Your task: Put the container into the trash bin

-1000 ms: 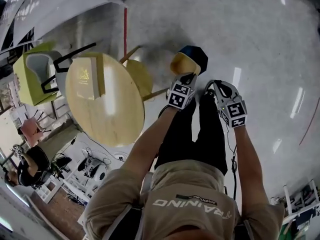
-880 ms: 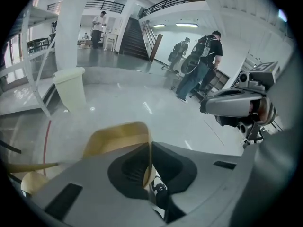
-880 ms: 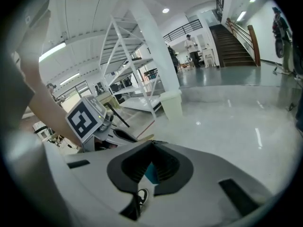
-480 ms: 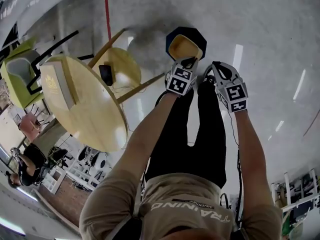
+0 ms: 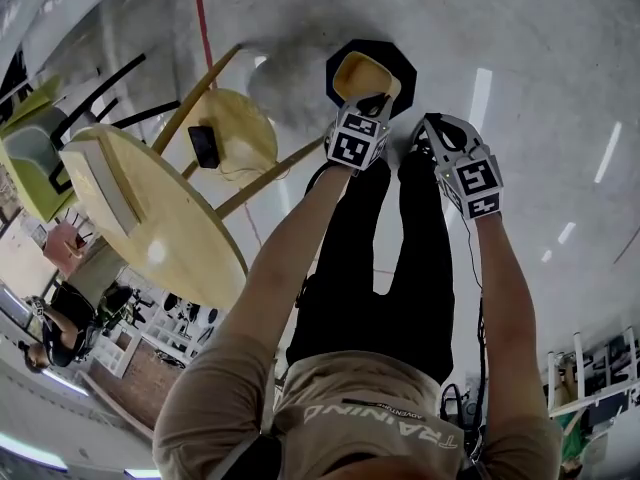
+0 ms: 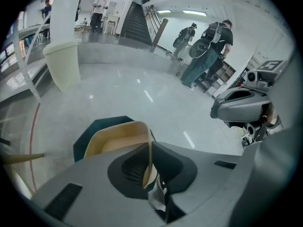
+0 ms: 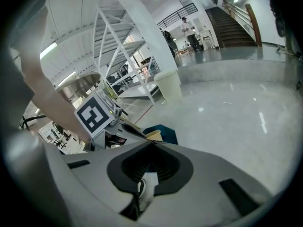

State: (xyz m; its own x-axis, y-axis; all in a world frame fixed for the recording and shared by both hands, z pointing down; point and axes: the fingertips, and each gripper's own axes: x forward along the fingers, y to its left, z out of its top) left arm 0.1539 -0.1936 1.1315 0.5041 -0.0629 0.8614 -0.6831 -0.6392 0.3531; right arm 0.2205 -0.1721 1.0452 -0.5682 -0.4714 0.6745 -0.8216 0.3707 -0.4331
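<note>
While the pale grey floor (image 5: 540,48) fills most of the head view, a round wooden bench (image 5: 180,238) stands at the left with a flat box (image 5: 105,183) on it. Beside the bench is a smaller round stool (image 5: 245,133) carrying a dark flat object (image 5: 204,146).

Ahead of the person's legs, a dark, many-sided trash bin (image 5: 405,68) sits on the floor with its mouth facing up. The tan container (image 5: 362,73) hangs over that mouth, held in the air and covering most of the opening in the head view. Its own open side faces up toward the head camera. Its long axis seems to run across the picture, though the bend of the lens leaves that unsure.

The left gripper (image 6: 150,167) is pinching the container's thin side wall, which stands edge-on between the jaws. The rest of the tub extends to the left of the jaws in the left gripper view, with the bin's dark rim just beyond it. The right gripper (image 7: 152,144) hangs just beside the left one, with its jaws pressed together on nothing. It points down toward the floor near the bin.
</note>
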